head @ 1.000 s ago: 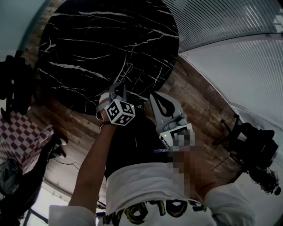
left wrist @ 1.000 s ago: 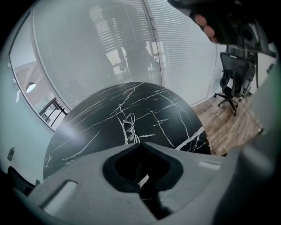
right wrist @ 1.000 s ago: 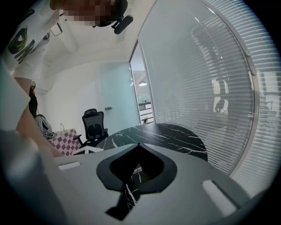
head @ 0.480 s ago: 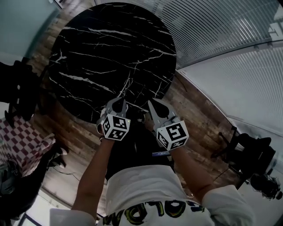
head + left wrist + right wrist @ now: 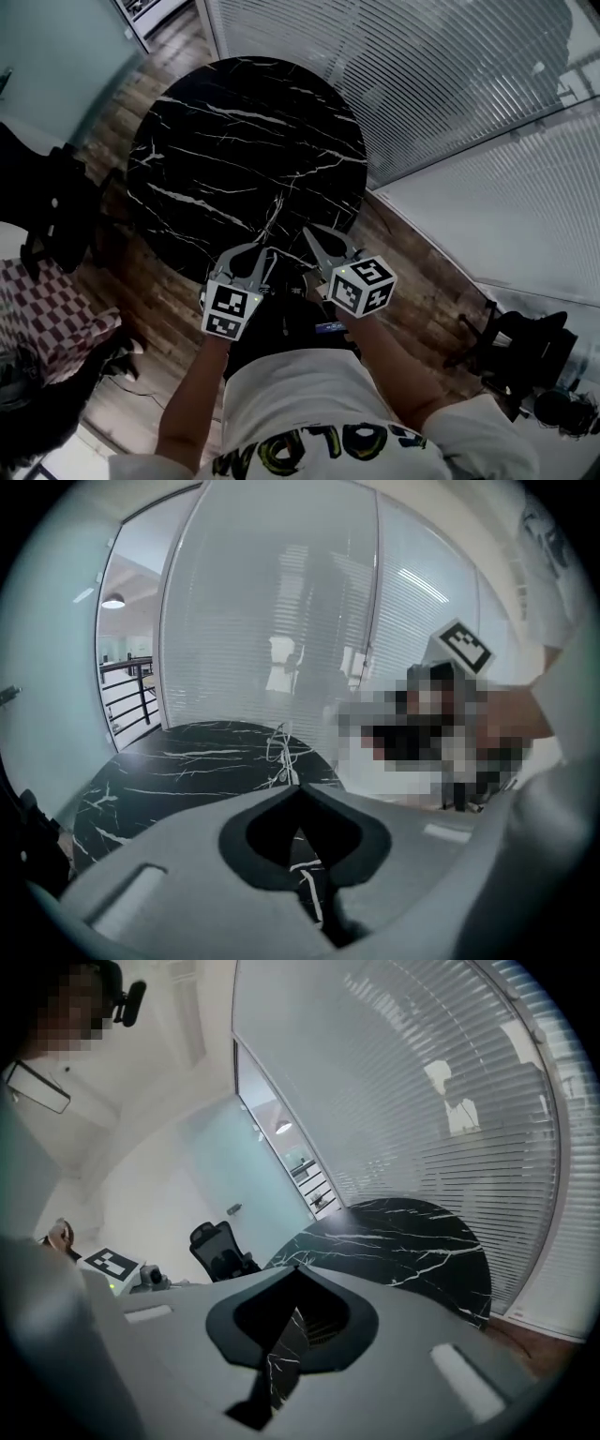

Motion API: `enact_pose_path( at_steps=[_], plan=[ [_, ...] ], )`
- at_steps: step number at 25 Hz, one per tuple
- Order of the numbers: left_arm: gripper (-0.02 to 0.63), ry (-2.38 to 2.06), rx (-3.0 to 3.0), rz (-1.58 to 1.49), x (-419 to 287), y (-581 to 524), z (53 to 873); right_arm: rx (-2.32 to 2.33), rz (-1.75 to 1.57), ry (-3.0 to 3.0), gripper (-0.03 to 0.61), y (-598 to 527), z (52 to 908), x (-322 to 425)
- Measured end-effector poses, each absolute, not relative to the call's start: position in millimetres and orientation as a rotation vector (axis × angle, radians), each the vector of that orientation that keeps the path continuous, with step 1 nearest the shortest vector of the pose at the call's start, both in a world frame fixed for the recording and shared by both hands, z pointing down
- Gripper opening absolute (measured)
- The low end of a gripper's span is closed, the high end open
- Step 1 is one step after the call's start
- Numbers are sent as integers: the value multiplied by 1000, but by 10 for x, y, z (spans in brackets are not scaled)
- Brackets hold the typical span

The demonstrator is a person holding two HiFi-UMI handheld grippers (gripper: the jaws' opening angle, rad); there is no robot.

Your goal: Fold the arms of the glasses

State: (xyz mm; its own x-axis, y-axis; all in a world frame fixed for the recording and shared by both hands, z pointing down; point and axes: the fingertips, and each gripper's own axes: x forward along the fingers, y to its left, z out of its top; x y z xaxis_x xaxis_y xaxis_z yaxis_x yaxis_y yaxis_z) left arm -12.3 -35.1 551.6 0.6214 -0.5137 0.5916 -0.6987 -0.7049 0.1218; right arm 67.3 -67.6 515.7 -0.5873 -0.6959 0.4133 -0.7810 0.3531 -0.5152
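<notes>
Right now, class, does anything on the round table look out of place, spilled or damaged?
Nothing stands out. The glasses lie on the black marble table, intact as far as shows; the left gripper and right gripper are shut and empty.

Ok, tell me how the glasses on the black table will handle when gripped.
The glasses look thin and wiry, so probably light and easily bent. On the polished table they would likely slide if nudged rather than stay put.
</notes>
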Motion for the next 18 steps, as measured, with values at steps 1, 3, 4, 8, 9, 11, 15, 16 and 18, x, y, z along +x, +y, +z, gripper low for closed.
enact_pose_path(
  at_steps=[1,3,4,8,9,11,15,16,18],
  plan=[
    [2,-966,2513,738,-133,-355,5431,1354,1061,-2488,2,-709,5106,640],
    [2,-945,2520,688,-131,-354,5266,1341,1082,-2503,2,-771,5010,588],
    [2,-933,2517,657,-123,-342,5185,1329,1103,-2512,2,-789,4965,560],
    [2,-916,2497,530,-138,-330,4866,1229,1207,-2551,15,-837,4821,368],
    [2,-920,2498,510,-154,-344,4804,1199,1242,-2564,35,-853,4786,315],
    [2,-929,2503,489,-185,-370,4712,1145,1341,-2596,58,-875,4701,223],
    [2,-933,2523,479,-234,-418,4609,1082,1448,-2635,75,-916,4583,71],
    [2,-930,2526,477,-239,-425,4599,1068,1449,-2636,75,-923,4580,34],
    [2,-921,2528,473,-243,-433,4593,1035,1471,-2636,76,-927,4592,-32]
  ],
)
